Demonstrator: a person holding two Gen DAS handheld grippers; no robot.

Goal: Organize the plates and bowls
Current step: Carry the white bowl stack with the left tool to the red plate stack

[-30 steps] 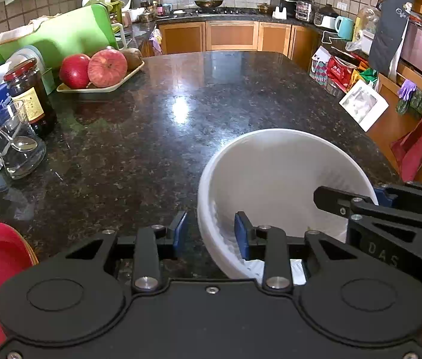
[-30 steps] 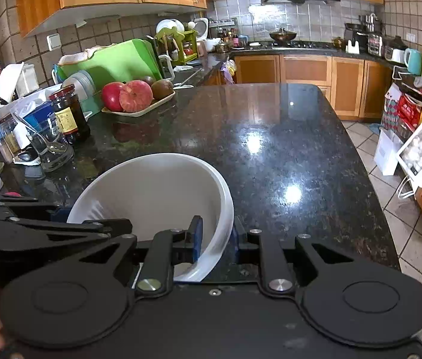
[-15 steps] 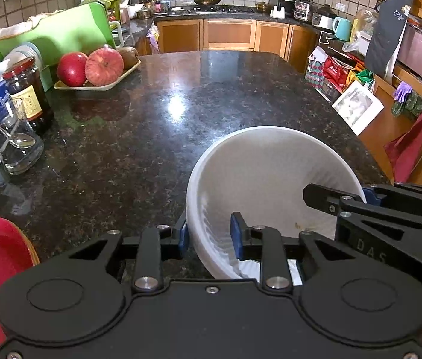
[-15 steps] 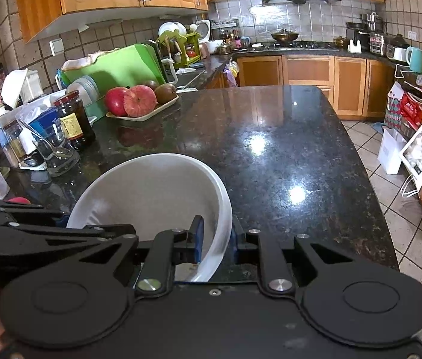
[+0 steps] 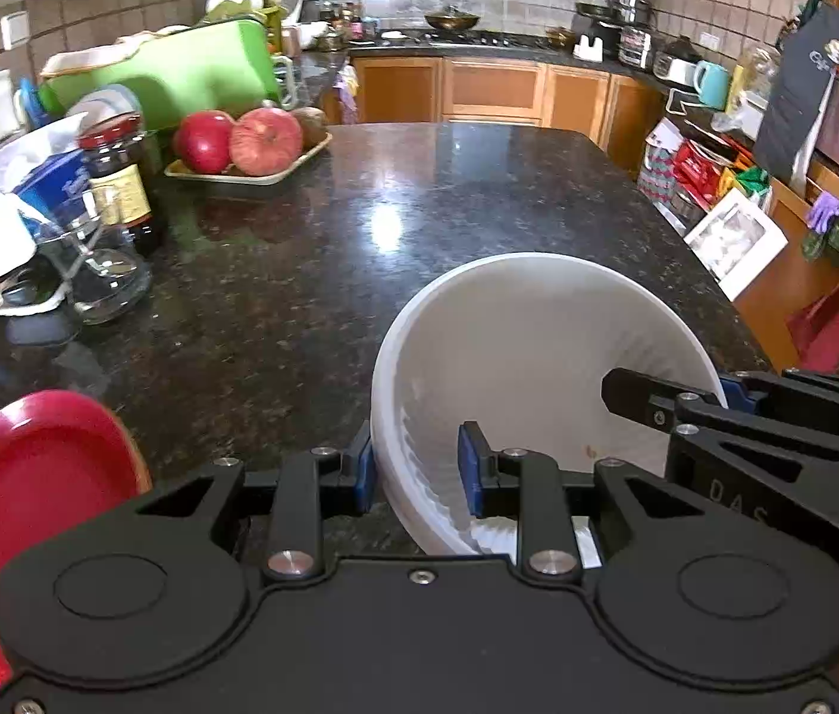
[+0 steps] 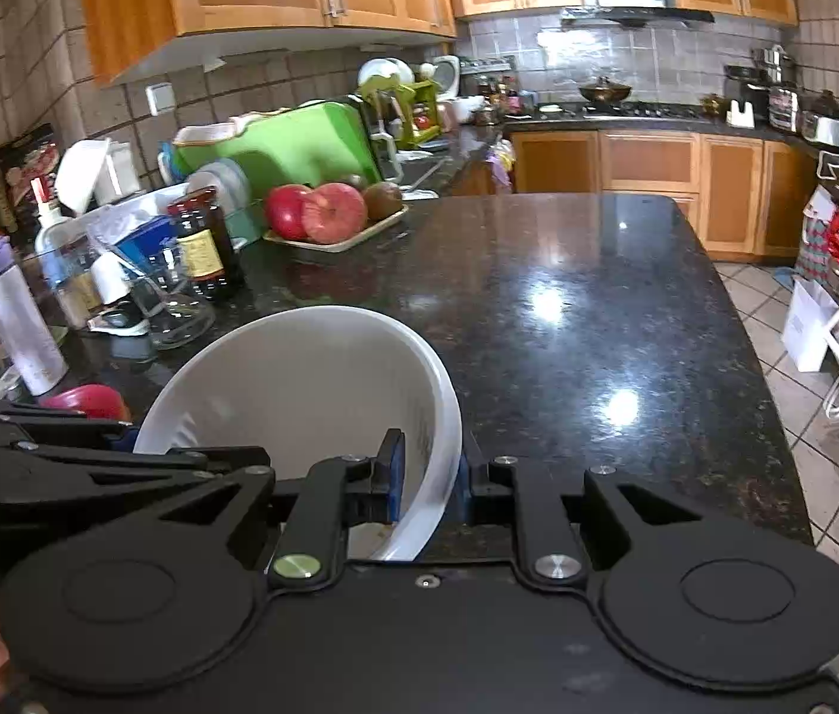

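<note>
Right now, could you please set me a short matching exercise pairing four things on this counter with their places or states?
Things:
1. white bowl
2. red plate
3. apples
4. dark jar

Places or states:
A. on a tray at the counter's far left
B. gripped by the rim on both sides
C. at the near left edge
D. beside a glass cup

Pairs: 1-B, 2-C, 3-A, 4-D

Both wrist views close, angled down; share white bowl [image 5: 538, 345], countertop [image 6: 568, 309].
</note>
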